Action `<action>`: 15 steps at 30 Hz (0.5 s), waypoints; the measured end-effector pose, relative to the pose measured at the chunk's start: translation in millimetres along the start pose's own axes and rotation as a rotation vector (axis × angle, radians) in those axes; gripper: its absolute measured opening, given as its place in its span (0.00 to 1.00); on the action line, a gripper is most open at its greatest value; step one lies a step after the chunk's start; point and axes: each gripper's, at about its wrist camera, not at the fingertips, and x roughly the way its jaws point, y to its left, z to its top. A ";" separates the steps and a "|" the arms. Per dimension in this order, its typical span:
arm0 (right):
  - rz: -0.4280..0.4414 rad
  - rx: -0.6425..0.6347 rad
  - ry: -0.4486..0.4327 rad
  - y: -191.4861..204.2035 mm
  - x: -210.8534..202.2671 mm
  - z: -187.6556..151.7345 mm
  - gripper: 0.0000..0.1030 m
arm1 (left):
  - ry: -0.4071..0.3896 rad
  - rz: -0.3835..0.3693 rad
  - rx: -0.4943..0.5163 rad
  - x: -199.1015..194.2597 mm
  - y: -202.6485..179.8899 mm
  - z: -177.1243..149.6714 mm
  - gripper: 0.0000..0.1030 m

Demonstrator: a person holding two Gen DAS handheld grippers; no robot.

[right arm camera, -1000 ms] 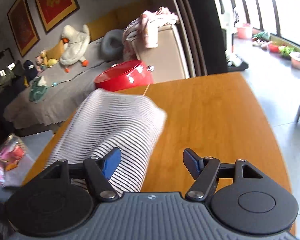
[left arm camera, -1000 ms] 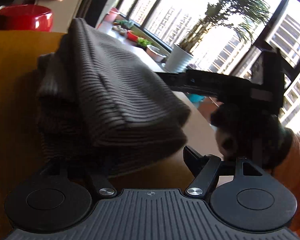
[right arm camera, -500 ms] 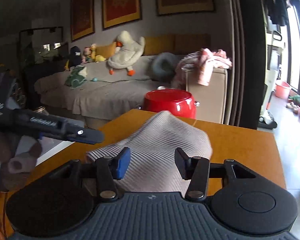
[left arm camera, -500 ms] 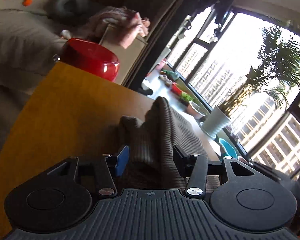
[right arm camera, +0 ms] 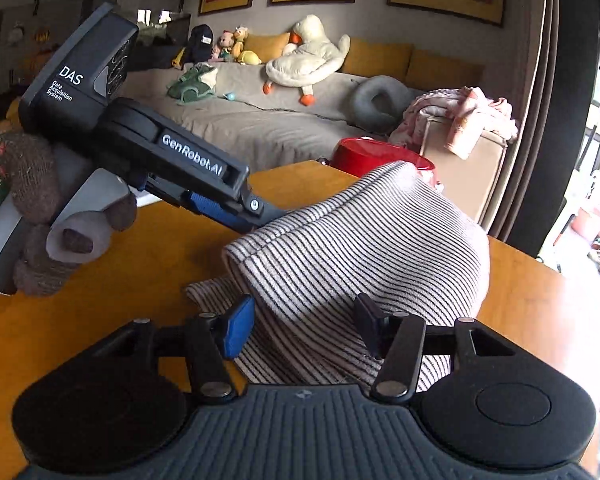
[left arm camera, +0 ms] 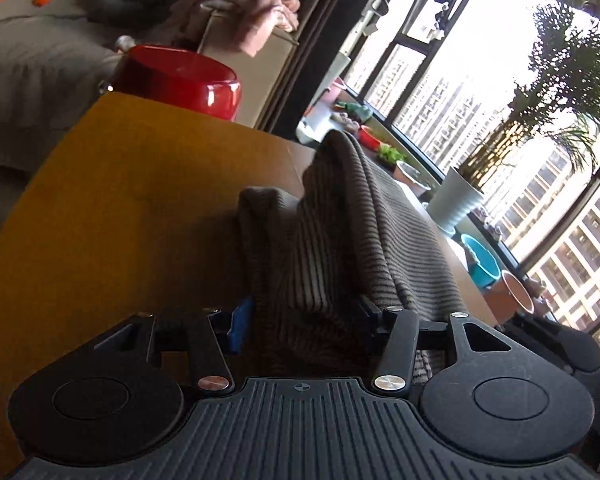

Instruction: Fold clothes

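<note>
Since a second ago the striped garment (right arm camera: pixel 364 240) has gone from a slab held high near the table's edge to a folded bundle humped up between both tools, and both cameras have swung to look across it toward the sofa side. It sits on the wooden table (right arm camera: pixel 148 264), nearer my edge than the far one, its lower layers flat on the wood and its top fold raised.

My left gripper (left arm camera: pixel 300 316) has cloth filling the gap between its fingers; the pads press into the folds, so I read it as pinching the bundle, though the shadow there makes this less than certain. My right gripper (right arm camera: pixel 304 322) stands apart, fingers wide, the cloth lying between them with daylight either side.

To do this well I keep the left pinch steady and level so the layers do not slide, bring the right fingers in only on the matching edge, and lower the hump evenly.

The red pot (right arm camera: pixel 380 154) stands at the far edge, well apart.
</note>
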 end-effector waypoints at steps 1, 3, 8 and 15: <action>-0.015 -0.002 0.006 -3.2 -1.4 -1.5 0.53 | 0.010 -0.019 0.005 4.5 -5.2 -2.9 0.53; -0.060 0.004 0.021 -13.1 -5.6 -5.7 0.53 | 0.030 -0.056 0.015 13.5 -15.6 -8.6 0.53; -0.139 0.093 0.056 -46.4 -21.1 -11.4 0.55 | 0.072 -0.135 0.042 29.3 -36.6 -19.3 0.59; -0.132 0.185 -0.057 -65.0 -50.3 21.4 0.56 | -0.017 -0.066 -0.007 7.6 -15.1 -12.6 0.59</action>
